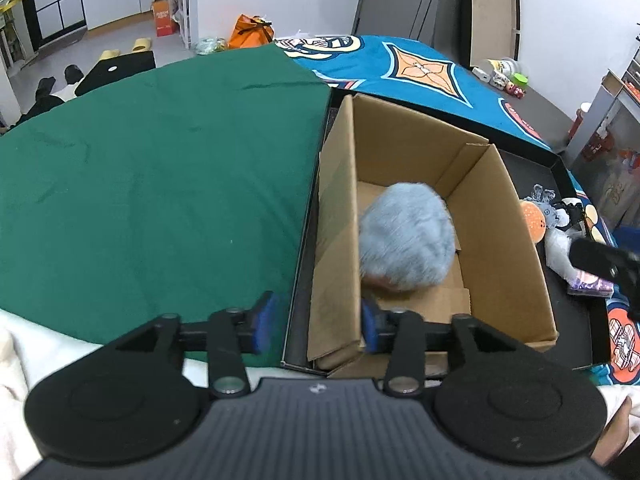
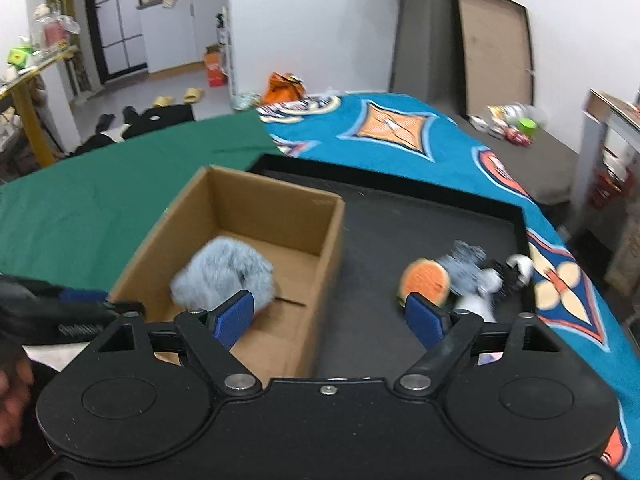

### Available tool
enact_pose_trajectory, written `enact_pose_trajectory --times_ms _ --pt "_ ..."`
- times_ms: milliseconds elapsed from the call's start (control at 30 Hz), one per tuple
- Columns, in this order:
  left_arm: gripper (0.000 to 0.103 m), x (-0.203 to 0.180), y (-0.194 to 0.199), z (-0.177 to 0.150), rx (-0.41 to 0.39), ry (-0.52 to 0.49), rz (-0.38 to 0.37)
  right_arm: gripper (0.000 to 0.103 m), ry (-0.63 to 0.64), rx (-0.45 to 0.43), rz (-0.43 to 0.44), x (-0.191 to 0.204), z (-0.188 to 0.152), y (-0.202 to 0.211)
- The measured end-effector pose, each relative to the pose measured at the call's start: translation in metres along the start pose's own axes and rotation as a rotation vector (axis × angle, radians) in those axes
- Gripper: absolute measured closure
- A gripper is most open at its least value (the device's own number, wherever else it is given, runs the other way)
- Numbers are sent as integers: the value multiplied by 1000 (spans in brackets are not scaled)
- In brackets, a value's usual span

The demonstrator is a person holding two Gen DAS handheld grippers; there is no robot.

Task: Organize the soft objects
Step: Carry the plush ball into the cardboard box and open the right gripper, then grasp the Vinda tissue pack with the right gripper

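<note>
A fluffy grey-blue plush (image 1: 406, 236) (image 2: 224, 276) lies inside the open cardboard box (image 1: 500, 216) (image 2: 280, 216), which stands on a black tray (image 2: 400, 232). My left gripper (image 1: 318, 323) is open and straddles the box's near left wall; its blue pads stand clear of the cardboard and hold nothing. My right gripper (image 2: 330, 318) is open wide above the tray, between the box and a small heap of soft toys, with nothing between its fingers. The heap holds an orange round plush (image 2: 426, 280) (image 1: 534, 220), a grey-white plush (image 2: 468, 268) and a black-and-white one (image 2: 516, 268).
The tray sits on a bed-like surface, with a green cloth (image 1: 160, 168) to the left and a blue patterned cloth (image 2: 400, 136) behind and to the right. Small jars and toys (image 1: 504, 74) lie on a grey surface at the far right. A person's hand (image 2: 12, 396) shows at the left edge.
</note>
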State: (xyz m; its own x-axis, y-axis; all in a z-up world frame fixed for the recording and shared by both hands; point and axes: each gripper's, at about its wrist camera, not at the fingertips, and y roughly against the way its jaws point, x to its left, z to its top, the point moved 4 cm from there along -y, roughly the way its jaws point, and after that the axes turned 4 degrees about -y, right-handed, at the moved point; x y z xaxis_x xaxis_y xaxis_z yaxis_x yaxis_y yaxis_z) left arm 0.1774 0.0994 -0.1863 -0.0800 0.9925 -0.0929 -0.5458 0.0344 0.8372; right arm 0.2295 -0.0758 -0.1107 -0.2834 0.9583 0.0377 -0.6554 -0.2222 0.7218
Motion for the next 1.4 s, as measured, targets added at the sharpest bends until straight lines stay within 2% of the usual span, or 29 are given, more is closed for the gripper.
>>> enact_pose_trajectory --times_ms 133,233,700,1100,1400 --pt "27 -4 2 -1 -3 -22 21 21 -35 18 -32 -22 -13 2" --pt "21 -10 4 -2 -17 -51 45 21 -72 19 -48 -37 -20 3" --pt "19 -26 9 0 -58 -114 106 21 -227 -3 -123 -116 -37 -3" --pt "16 -43 11 4 -97 -179 172 27 -422 -26 -180 -177 -59 -22" --pt "16 -52 1 6 -54 -221 222 29 -528 5 -181 -201 -71 -43"
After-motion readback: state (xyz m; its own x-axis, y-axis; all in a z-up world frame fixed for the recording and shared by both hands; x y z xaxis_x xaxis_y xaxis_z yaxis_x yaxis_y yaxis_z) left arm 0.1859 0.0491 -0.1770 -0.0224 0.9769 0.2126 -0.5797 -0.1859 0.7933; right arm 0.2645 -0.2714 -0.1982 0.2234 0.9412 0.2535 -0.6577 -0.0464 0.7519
